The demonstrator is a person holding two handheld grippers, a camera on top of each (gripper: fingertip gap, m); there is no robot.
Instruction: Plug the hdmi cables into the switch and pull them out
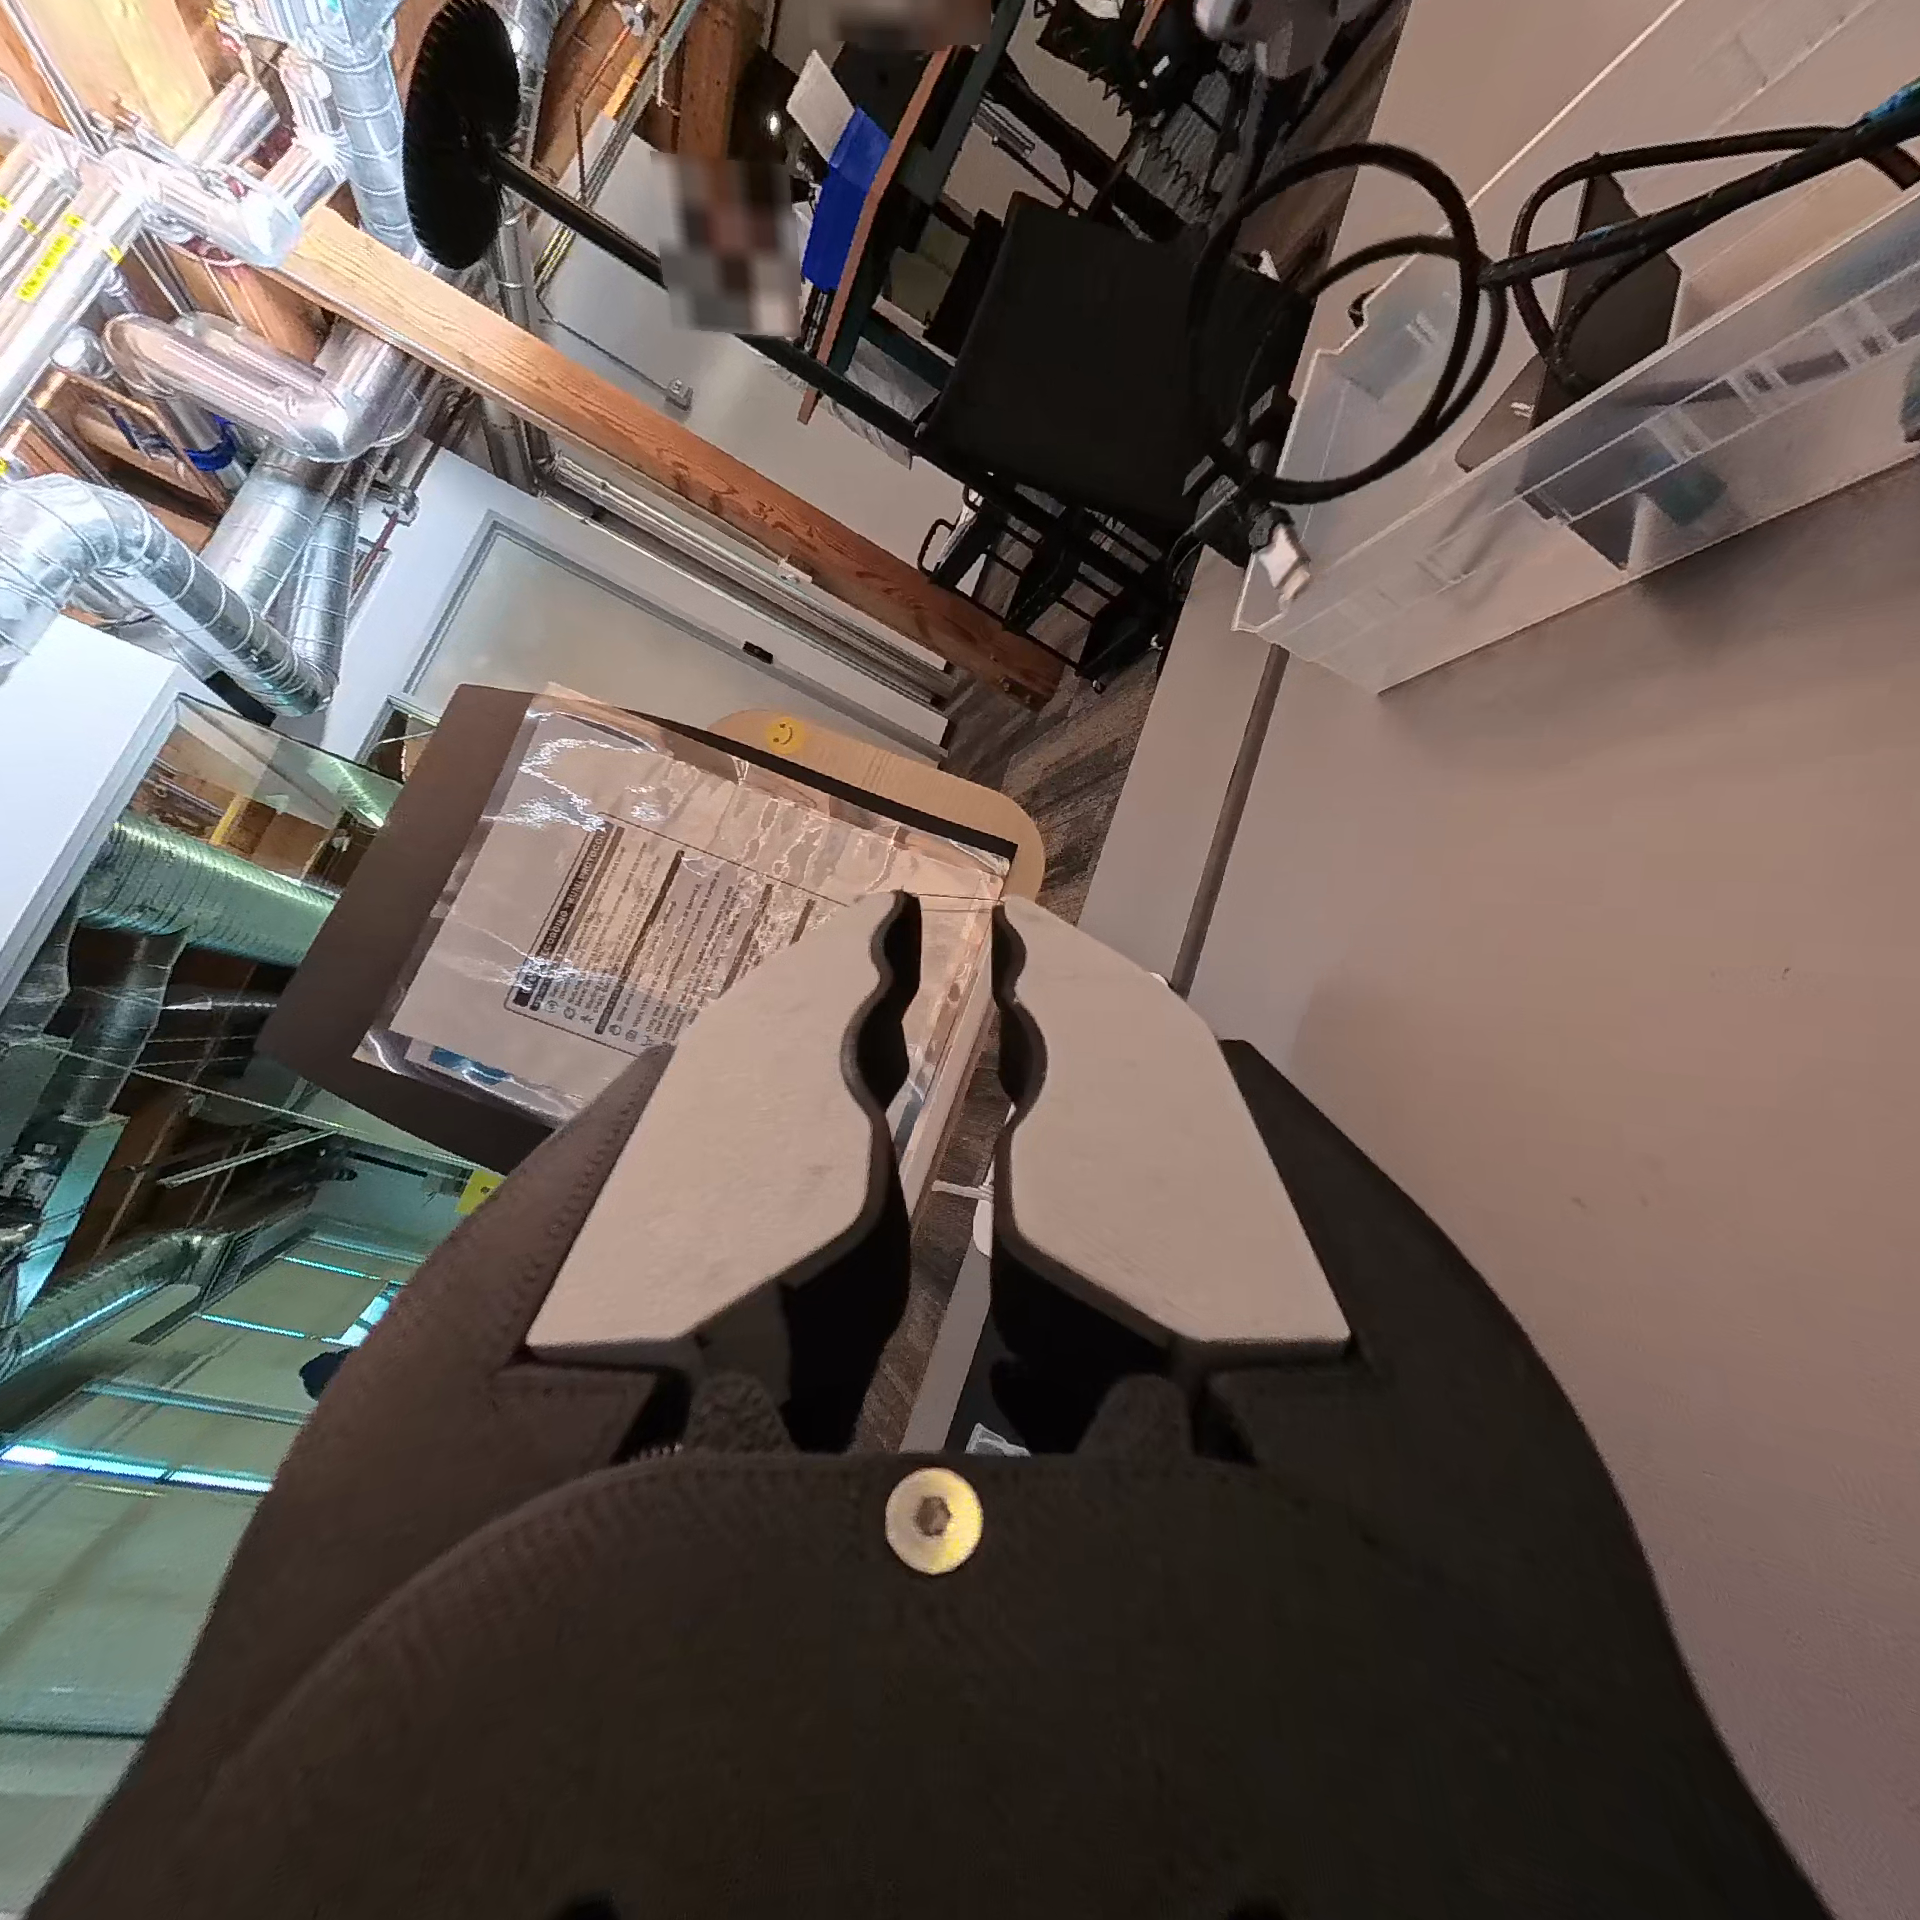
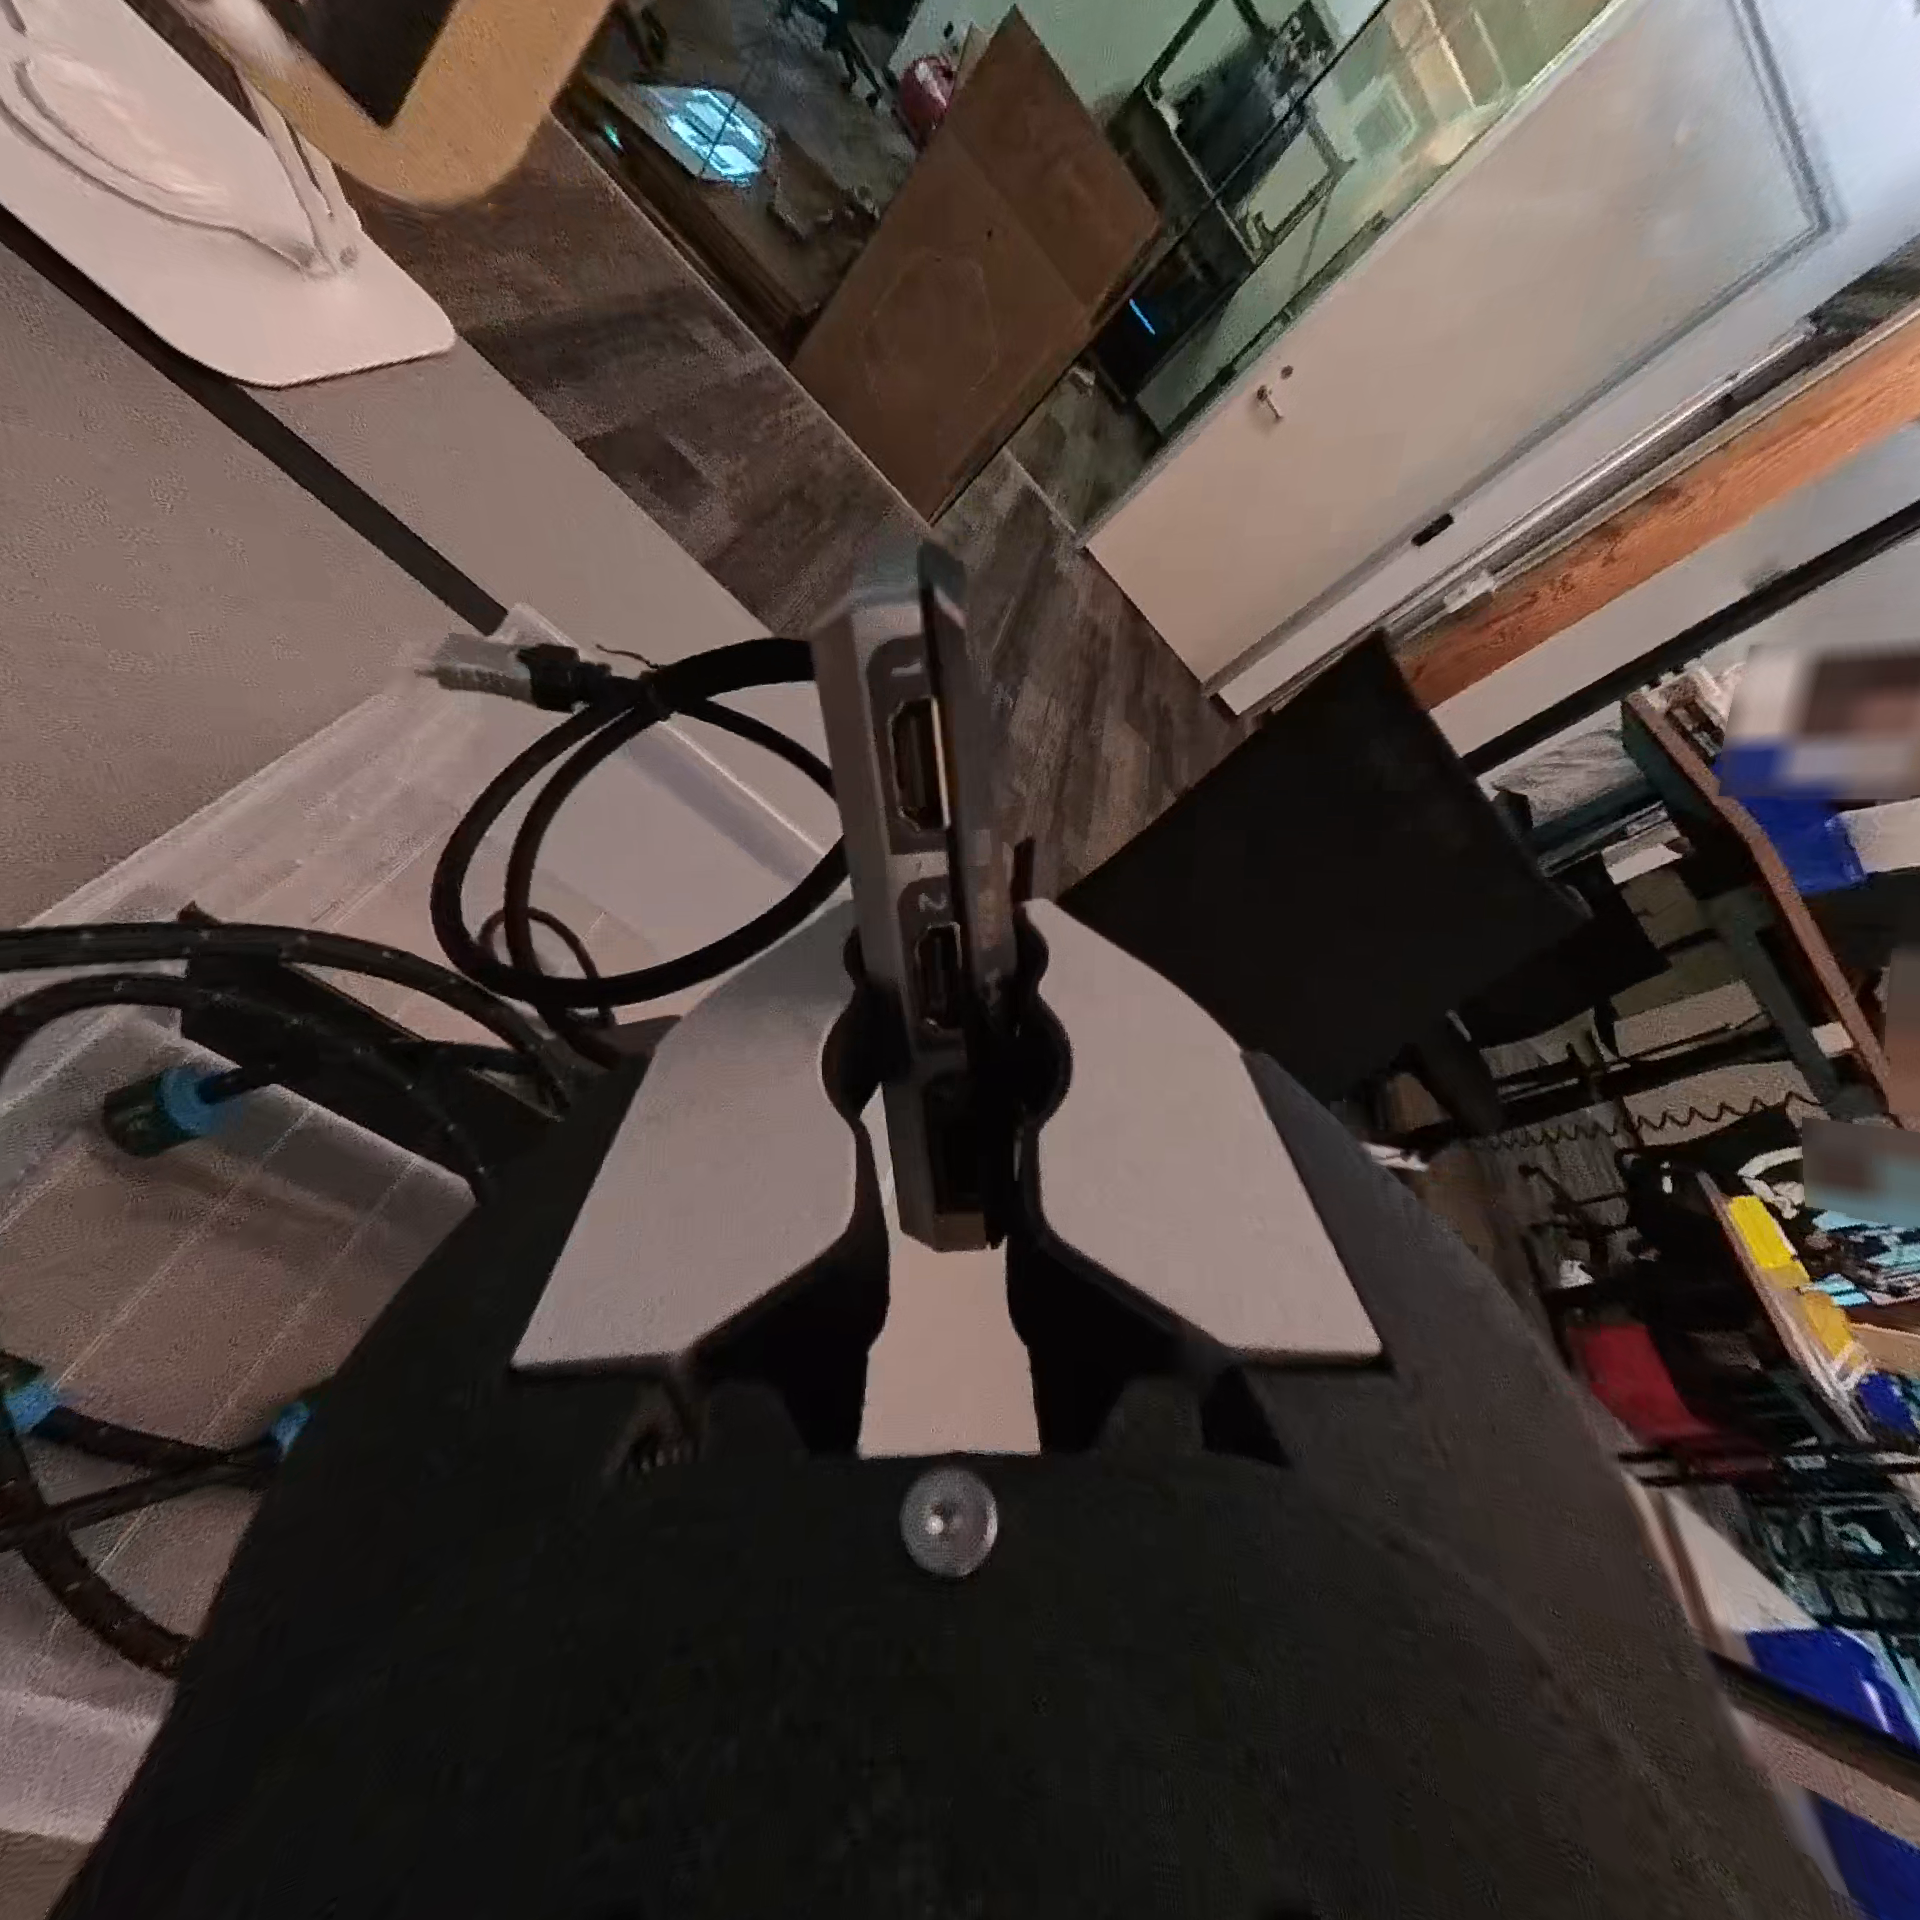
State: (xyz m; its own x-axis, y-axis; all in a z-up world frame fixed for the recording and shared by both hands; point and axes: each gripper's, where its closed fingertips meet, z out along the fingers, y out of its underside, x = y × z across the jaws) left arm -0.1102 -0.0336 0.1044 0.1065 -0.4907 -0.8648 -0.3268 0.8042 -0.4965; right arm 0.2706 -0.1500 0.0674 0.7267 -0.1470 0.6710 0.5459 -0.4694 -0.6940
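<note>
Meanwhile, my right gripper (image 2: 940,961) clenched the switch (image 2: 914,914) edge-on, ports empty. My left gripper (image 1: 956,930) hung parted, holding nothing; the cables (image 1: 1351,343) lay on the clear bin (image 1: 1558,520) beyond.

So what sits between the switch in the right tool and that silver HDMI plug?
Right wrist view: only a black cable loop and clear bin lie between switch and plug.

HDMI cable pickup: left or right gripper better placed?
Left. The left gripper is empty, its jaws slightly apart, and a loose HDMI plug shows ahead in its view. The right gripper is shut on the switch, whose visible ports are empty.
</note>
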